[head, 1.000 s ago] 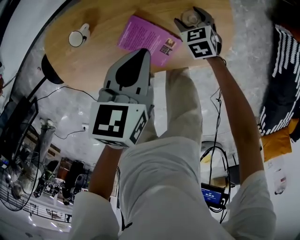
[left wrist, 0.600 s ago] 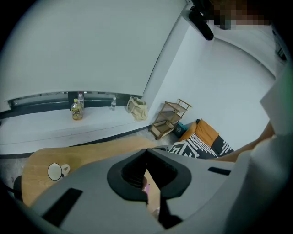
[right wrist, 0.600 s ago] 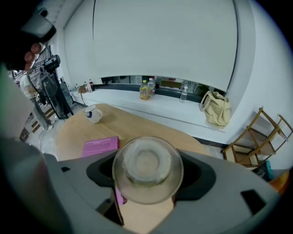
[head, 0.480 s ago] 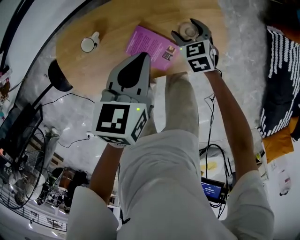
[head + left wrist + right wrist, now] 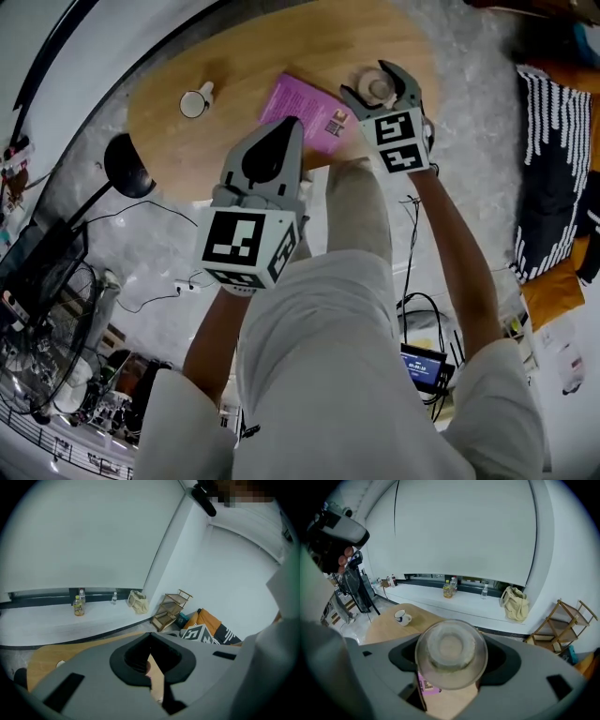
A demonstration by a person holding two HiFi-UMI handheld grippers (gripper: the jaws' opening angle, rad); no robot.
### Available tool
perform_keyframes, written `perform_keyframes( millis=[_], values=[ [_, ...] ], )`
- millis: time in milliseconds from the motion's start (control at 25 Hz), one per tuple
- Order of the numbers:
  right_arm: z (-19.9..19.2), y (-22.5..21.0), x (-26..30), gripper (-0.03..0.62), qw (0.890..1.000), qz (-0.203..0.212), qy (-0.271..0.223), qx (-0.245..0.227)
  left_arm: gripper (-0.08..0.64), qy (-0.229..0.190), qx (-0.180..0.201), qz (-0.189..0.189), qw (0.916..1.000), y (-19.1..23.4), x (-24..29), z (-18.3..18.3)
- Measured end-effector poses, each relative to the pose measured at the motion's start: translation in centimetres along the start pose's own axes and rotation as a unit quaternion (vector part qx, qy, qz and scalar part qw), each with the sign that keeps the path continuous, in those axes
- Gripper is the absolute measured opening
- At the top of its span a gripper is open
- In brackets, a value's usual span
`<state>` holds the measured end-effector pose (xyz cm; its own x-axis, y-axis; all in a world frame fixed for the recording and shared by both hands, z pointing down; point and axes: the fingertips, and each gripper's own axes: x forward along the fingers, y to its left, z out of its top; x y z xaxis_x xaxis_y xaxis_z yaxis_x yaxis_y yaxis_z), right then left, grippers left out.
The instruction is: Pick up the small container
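spanning the head view's top, the wooden desk [image 5: 187, 150] carried a pink book [image 5: 305, 105], its near corner hidden behind the closed, empty left gripper [image 5: 287, 125]. the right gripper [image 5: 375, 82] clamped the clear small container [image 5: 378, 91] over the desk, contents indistinct.

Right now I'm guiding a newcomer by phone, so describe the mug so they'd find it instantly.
Start at the oval wooden table. Toward its left end, standing alone and well apart from the purple booklet and the clear container gripped in the right tongs, is a white mug. It's the only opaque white thing with a handle there.
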<state>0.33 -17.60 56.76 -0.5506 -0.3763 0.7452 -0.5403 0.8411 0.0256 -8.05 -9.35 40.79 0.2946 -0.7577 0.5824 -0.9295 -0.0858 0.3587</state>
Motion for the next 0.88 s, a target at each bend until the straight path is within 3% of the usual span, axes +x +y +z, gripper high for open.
perform_keyframes(
  millis=[880],
  values=[
    [7.8,1.6,-11.5,0.339,0.997,-0.03,-0.064,0.022,0.014,-0.07,0.009,0.002,0.9975,-1.1,-7.1,5.3]
  ],
)
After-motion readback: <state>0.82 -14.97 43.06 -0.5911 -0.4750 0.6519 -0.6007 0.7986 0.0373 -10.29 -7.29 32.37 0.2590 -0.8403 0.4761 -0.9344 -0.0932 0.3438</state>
